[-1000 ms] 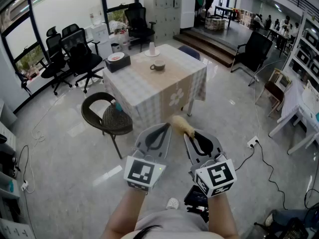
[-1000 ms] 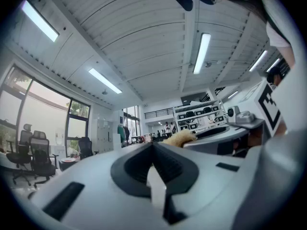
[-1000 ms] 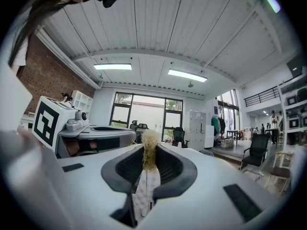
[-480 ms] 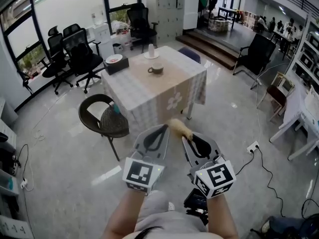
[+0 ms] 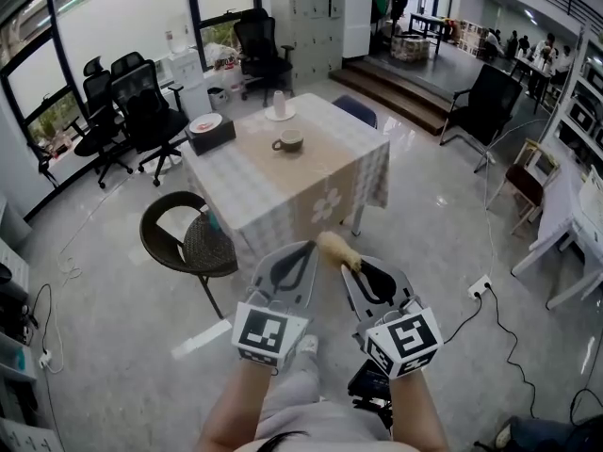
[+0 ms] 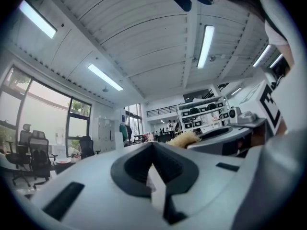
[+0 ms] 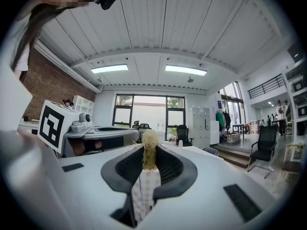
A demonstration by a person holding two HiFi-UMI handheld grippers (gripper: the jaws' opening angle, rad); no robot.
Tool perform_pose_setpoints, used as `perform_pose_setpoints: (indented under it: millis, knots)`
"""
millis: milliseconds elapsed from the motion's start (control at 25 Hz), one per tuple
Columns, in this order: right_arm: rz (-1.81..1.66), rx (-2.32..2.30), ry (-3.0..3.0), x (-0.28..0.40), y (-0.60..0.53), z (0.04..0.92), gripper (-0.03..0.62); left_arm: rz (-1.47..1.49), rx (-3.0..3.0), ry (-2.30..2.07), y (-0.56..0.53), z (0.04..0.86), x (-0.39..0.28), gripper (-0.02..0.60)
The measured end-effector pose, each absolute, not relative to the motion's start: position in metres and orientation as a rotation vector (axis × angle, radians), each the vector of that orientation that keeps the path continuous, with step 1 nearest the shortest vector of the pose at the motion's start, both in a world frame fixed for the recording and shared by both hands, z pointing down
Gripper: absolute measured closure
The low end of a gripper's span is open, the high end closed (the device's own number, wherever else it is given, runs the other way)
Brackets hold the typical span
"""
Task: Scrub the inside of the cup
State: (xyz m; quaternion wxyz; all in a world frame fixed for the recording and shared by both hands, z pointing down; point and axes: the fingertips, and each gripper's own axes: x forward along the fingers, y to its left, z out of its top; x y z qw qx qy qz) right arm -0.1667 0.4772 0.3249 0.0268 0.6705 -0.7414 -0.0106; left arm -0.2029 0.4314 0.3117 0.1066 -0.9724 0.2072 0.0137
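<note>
My right gripper (image 5: 369,277) had its jaws tight on the fluffy brush (image 5: 336,247); my left gripper (image 5: 289,264) had its jaws together, holding nothing; the cup (image 5: 288,141) sat far off on the tabletop (image 5: 247,179); I think scrubbing had not begun; next I needed to get close and hold the cup

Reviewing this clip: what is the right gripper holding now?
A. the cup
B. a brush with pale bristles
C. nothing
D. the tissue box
B: the right gripper is shut on the brush, its bristles sticking out past the jaws, while the cup sits far off on the table.
</note>
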Motion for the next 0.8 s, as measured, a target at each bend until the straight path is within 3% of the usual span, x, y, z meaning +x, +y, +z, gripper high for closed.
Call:
perform_pose_setpoints:
  millis: [800]
  knots:
    - [0.033, 2.035, -2.231, -0.086, 0.311, 0.338, 0.525, -0.009, -2.922, 0.643, 0.259, 0.324, -0.128, 0.571]
